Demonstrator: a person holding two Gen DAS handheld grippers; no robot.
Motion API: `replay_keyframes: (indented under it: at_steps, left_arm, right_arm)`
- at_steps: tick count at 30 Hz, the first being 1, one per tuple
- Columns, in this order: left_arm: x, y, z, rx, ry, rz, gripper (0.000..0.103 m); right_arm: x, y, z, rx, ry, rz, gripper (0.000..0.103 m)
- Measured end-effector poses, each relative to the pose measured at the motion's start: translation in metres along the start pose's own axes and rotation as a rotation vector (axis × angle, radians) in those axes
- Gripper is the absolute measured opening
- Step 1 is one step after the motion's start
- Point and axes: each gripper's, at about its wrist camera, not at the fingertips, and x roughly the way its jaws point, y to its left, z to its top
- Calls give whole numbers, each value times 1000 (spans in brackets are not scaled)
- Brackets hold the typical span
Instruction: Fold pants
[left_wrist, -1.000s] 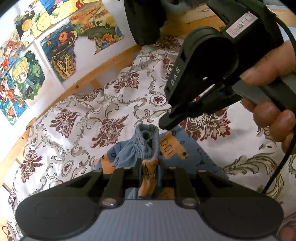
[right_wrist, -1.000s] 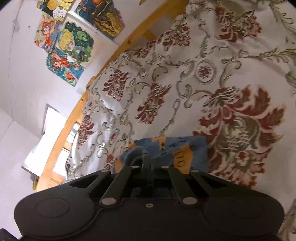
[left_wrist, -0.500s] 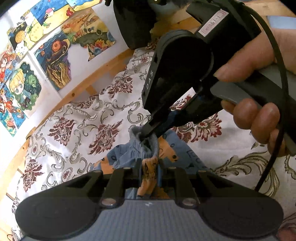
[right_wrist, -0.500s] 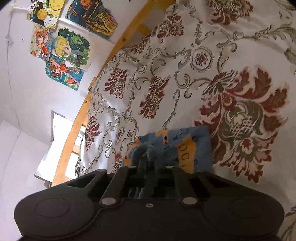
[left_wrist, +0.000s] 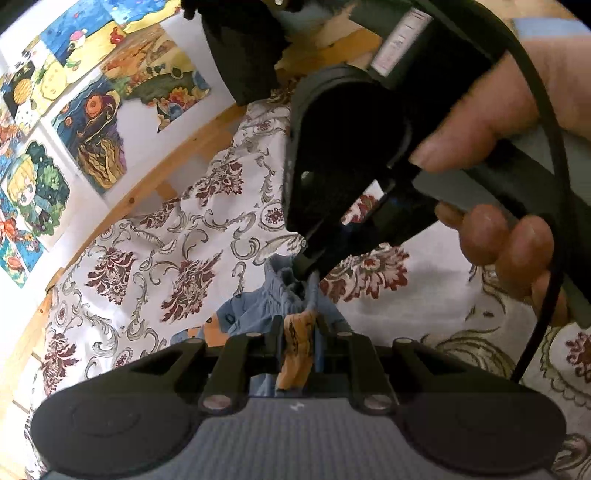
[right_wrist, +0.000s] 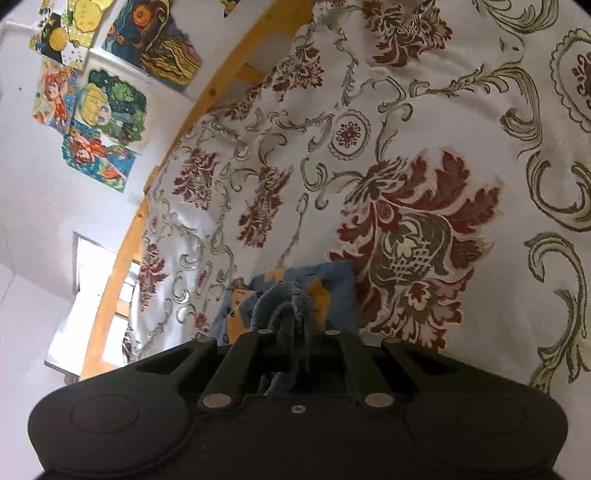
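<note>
Item 1. Small blue fabric pants with orange printed patches and a gathered elastic waistband: bunched on the bed, partly lifted at the waistband end, the rest lying crumpled on the cover. In the right wrist view the same pants show as a blue and orange heap just ahead of the fingers.

Item 2. Left hand-held gripper, black, two-fingered: fingers drawn close together, pinching an orange and blue fold of the pants between them.

Item 3. Right hand-held gripper, black, with a dark cable running from it: tips nipped on the gathered waistband, directly above the left one and very near it. In its own view the fingers stand nearly together with grey-blue gathered cloth wedged between them.

Item 4. Person's hand: wrapped around the grey handle of the right hand-held gripper, thumb on top, fingers curled beneath.

Item 5. White bed cover with dark red floral and olive scroll pattern: spread over the bed, lightly creased, carrying the pants.

Item 6. Light wooden bed frame rail: runs along the far edge of the cover.

Item 7. Colourful painted pictures on the white wall: fixed in a cluster beyond the rail.
</note>
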Motion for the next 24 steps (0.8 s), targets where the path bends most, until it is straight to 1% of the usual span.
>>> replay_keyframes:
  at_steps: [9, 13, 14, 15, 16, 17, 18, 19, 20, 21, 22, 23, 24]
  left_arm:
    - [14, -20, -10, 88, 3, 44, 18]
    - [20, -25, -13, 104, 13, 33, 18]
    - [21, -25, -13, 102, 17, 20, 19]
    - [22, -25, -13, 98, 20, 11, 23]
    - [22, -25, -13, 90, 23, -2, 30]
    - [21, -23, -13, 74, 24, -31, 40]
    - [20, -21, -14, 53, 27, -60, 48]
    - [18, -17, -14, 26, 26, -88, 62]
    - [15, -12, -15, -7, 21, -117, 72]
    - [11, -6, -16, -37, 15, -144, 75]
    - [6, 2, -17, -71, 7, -178, 81]
    - [1, 13, -20, -110, 1, -219, 88]
    - [-3, 24, -24, -149, 0, -249, 91]
  right_arm:
    - [12, -5, 1, -14, 13, -24, 4]
    - [18, -8, 1, -11, 21, -39, 4]
    - [18, -9, 1, -10, 27, -39, 8]
    - [17, -10, 2, -10, 30, -47, 11]
    - [16, -10, 2, -11, 26, -71, 19]
    - [13, -9, 2, -26, 21, -98, 31]
    - [10, -7, 2, -49, 11, -132, 40]
    - [6, -6, 1, -70, -3, -164, 56]
    - [3, -5, 1, -85, -17, -188, 62]
    - [-3, -4, 1, -100, -36, -208, 68]
    - [-6, -4, 1, -113, -49, -218, 76]
    - [-10, -2, 0, -125, -68, -227, 87]
    - [-13, -2, 0, -133, -84, -234, 92]
